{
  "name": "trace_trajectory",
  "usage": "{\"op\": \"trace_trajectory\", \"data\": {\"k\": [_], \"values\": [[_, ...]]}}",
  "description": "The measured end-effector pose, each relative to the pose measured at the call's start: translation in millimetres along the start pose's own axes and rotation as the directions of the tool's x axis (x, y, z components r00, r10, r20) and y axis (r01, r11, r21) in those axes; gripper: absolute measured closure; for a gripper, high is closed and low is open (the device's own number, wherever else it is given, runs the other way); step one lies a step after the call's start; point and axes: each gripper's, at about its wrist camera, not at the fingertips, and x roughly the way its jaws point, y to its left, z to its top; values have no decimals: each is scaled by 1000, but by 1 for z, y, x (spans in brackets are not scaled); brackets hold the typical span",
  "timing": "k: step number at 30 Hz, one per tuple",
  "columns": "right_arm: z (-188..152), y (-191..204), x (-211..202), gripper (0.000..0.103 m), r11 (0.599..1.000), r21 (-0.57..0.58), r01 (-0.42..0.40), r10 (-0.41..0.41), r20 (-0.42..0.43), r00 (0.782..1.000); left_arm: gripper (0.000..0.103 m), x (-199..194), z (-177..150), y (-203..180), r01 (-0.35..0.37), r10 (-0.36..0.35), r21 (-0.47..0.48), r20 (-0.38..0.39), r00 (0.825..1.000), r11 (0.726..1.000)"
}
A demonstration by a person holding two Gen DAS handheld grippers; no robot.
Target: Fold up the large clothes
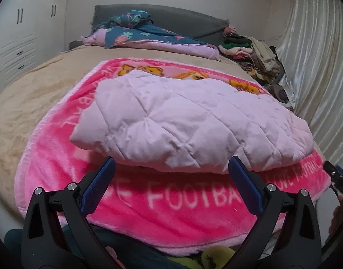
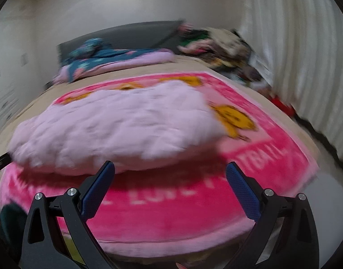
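- Quilt (image 1: 189, 121): pale pink, diamond-stitched, folded into a thick, puffy bundle. It lies on a bright pink blanket (image 1: 171, 204) with white lettering and yellow cartoon figures, spread over the bed (image 1: 25, 103). The quilt's near edge sits just ahead of both tools.
- Left tool (image 1: 171, 174): jaws spread wide, blue pads facing inward, nothing between them. It hangs over the blanket's near border, fingertips just short of the quilt's front fold; contact cannot be confirmed.
- Right tool (image 2: 170, 173): jaws likewise wide and empty, in front of the quilt's near edge. This view is motion-blurred, so fine detail is unreadable.
- Far beyond the tools: a floral blue-and-lilac duvet (image 1: 135, 33) against the grey headboard (image 1: 182, 18), and a heap of mixed clothes (image 1: 250, 49) ahead to the right, beside a pale curtain (image 1: 317, 67).
- White cupboards (image 1: 21, 33) stand ahead to the left.
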Motion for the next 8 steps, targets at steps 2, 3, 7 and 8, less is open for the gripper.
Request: {"op": "trace_trajectory", "data": {"k": [2, 3, 7, 8], "values": [[-2, -46, 9, 4, 992, 78, 102, -101, -14, 995, 9, 4, 3, 8, -2, 2, -31, -6, 1000, 1000], [-3, -65, 12, 4, 984, 102, 146, -145, -14, 989, 9, 10, 7, 18, -9, 7, -61, -21, 1000, 998], [-19, -178, 37, 4, 895, 189, 403, -395, -83, 915, 9, 34, 26, 71, -87, 78, -157, -61, 995, 984], [-26, -216, 45, 4, 850, 219, 479, -459, -138, 878, 9, 41, 34, 91, -121, 111, -178, -64, 992, 977]]}}
